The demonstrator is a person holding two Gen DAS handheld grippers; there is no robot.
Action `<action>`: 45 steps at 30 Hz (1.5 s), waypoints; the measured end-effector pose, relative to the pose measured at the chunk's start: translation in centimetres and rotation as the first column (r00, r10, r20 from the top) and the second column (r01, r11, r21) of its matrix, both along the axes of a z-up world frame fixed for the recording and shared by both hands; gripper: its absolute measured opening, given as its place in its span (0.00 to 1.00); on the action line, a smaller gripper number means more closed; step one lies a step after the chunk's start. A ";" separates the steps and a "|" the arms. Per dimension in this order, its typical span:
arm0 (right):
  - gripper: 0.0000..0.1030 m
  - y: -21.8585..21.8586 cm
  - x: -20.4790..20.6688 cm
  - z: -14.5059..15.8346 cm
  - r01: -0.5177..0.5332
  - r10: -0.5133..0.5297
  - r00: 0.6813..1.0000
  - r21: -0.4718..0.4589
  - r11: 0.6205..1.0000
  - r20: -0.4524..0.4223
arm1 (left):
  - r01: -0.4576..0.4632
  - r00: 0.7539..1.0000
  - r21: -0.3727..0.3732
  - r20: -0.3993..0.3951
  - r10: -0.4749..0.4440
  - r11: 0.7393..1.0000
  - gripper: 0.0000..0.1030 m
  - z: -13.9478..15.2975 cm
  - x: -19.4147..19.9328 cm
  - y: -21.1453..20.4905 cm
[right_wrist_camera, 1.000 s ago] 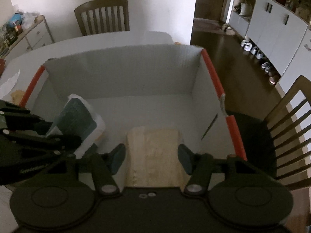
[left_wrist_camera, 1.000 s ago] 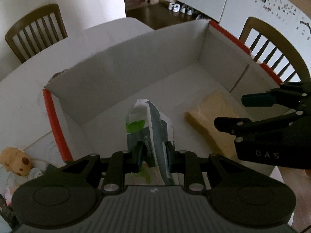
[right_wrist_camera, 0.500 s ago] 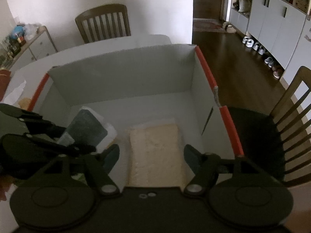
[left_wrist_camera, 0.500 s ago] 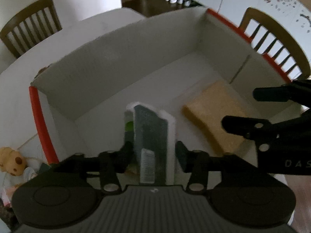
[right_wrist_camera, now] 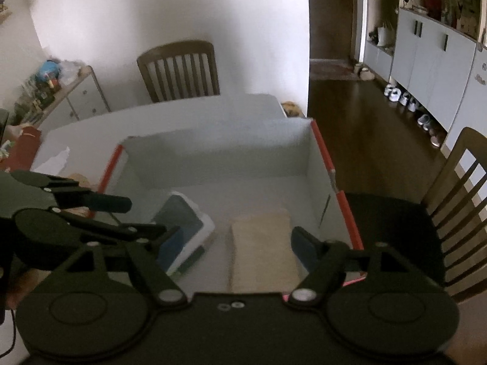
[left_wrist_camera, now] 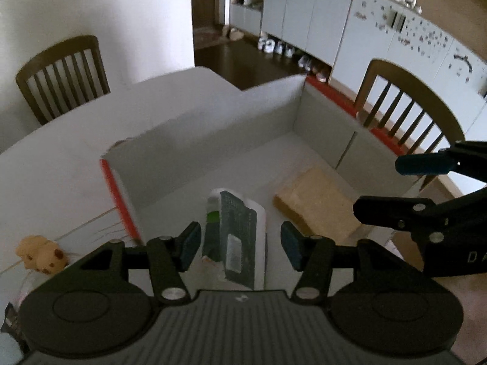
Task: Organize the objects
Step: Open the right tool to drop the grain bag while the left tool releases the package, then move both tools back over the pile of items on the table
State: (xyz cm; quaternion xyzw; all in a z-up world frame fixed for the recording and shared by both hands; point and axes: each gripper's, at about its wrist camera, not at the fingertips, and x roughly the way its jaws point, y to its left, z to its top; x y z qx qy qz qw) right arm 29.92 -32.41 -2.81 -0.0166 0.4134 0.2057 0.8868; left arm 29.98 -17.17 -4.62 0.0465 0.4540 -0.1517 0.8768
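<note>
Left wrist view: wipes pack [left_wrist_camera: 237, 237] and sponge-like pad [left_wrist_camera: 316, 203] lie inside the box [left_wrist_camera: 213, 140]; left gripper [left_wrist_camera: 240, 245] and right gripper [right_wrist_camera: 236, 243], jaws just opened, hold nothing; toy [left_wrist_camera: 41, 254] probably remains.

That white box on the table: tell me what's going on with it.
A person with a gripper in each hand is packing the white box. Two things lie on its floor: a wipes pack on the left and a tan sponge beside it, apart. The left gripper has just been opening and stands open around the pack without pressing on it. The right gripper has also just been opening and stands open over the sponge. Both items look released.
</note>
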 end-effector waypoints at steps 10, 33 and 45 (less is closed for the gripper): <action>0.78 2.7 -3.9 2.0 -0.010 0.009 0.999 0.019 1.000 0.046 | -0.023 0.997 -0.085 0.073 0.029 0.996 0.55 3.3 -3.7 4.8; 1.00 14.2 -12.3 1.8 -0.032 0.028 0.997 0.056 0.998 0.077 | -0.126 0.980 -0.081 0.145 0.137 0.989 0.71 3.9 -13.4 20.5; 1.00 19.3 -14.4 -0.2 -0.043 0.042 0.998 0.027 0.999 0.041 | -0.131 0.987 -0.096 0.085 0.139 0.987 0.89 -0.1 -16.7 27.1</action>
